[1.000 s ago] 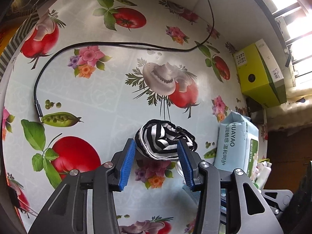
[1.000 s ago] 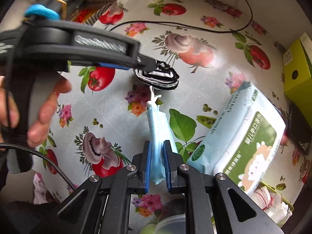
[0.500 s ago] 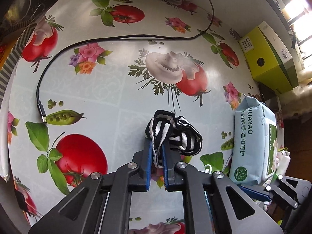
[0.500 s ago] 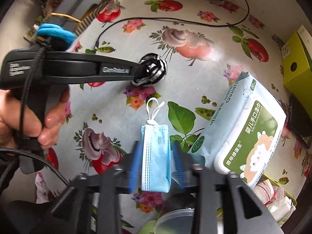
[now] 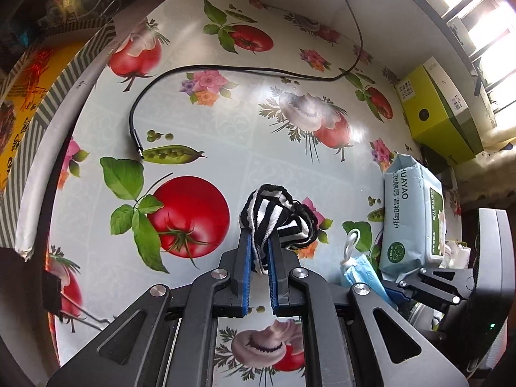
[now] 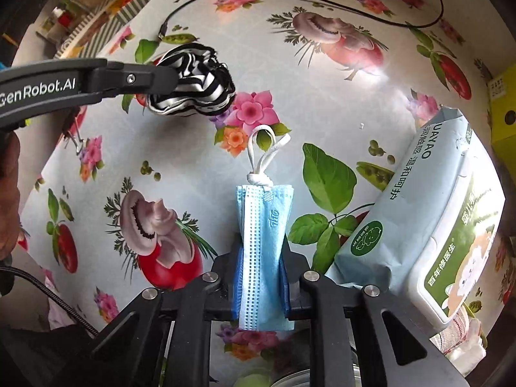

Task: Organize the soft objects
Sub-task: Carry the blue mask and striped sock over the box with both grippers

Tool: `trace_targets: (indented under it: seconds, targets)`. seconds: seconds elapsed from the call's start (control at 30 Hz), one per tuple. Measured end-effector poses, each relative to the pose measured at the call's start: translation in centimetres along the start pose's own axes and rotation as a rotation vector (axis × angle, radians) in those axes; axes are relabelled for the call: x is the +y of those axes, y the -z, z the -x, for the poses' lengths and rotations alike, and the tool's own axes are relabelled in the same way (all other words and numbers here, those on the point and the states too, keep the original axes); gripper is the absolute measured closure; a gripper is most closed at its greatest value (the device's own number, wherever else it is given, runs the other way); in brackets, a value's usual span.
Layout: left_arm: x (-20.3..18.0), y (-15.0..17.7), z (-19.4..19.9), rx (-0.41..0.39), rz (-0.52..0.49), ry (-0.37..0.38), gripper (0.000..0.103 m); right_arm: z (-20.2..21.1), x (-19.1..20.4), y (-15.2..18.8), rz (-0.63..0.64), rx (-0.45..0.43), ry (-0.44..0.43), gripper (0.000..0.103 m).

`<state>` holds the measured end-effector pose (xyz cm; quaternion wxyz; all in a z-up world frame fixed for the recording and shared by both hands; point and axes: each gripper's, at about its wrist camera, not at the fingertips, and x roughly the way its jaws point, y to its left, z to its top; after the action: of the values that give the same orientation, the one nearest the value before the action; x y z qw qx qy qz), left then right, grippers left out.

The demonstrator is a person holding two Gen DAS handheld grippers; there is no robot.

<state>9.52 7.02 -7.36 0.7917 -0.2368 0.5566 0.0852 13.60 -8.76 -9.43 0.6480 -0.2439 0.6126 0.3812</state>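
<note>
L tool (image 5: 258, 245): blue pads pressed in on a bunched black/white striped cloth (image 5: 274, 216), pinching its near fold; rest of the cloth bulges out past the tips, over the tabletop (image 5: 225, 135) w/ its fruit-and-flower print. In R wrist view the same tool comes in from the left edge, cloth (image 6: 193, 80) at its tip, a shadow under it; can't tell if it touches the surface.

R tool (image 6: 262, 267): jaws closing on a folded light-blue face mask (image 6: 264, 245); pads sit against both long edges. Mask runs lengthwise out from the tool, white ear loops (image 6: 266, 154) knotted at the far end and lying on the tabletop. In L wrist view the mask (image 5: 358, 274) shows low right, just beside the wipes.

Outward: pale blue wet-wipes pack (image 6: 429, 225) right of the mask, near but apart. Yellow-green box (image 5: 441, 113) past the pack at the tabletop's far right edge. Black cable (image 5: 225, 71) curves across the far side, plug end by a printed pea pod. Striped tray edge (image 5: 64, 74) at far left. Person's hand (image 6: 9, 193) on L tool's grip, partly seen.
</note>
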Motion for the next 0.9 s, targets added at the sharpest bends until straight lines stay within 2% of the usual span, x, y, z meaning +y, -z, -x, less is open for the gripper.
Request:
trace_targets:
  seconds: [0.33, 0.9]
  targets:
    - [-1.0, 0.9, 2.4, -0.023, -0.015, 0.0, 0.094, 5.5, -0.9, 0.0, -0.066, -0.152, -0.061, 0.087]
    - [-5.2, 2.9, 6.7, -0.057, -0.107, 0.045, 0.094, 11.8, -1.0, 4.1, -0.134, -0.287, -0.096, 0.087]
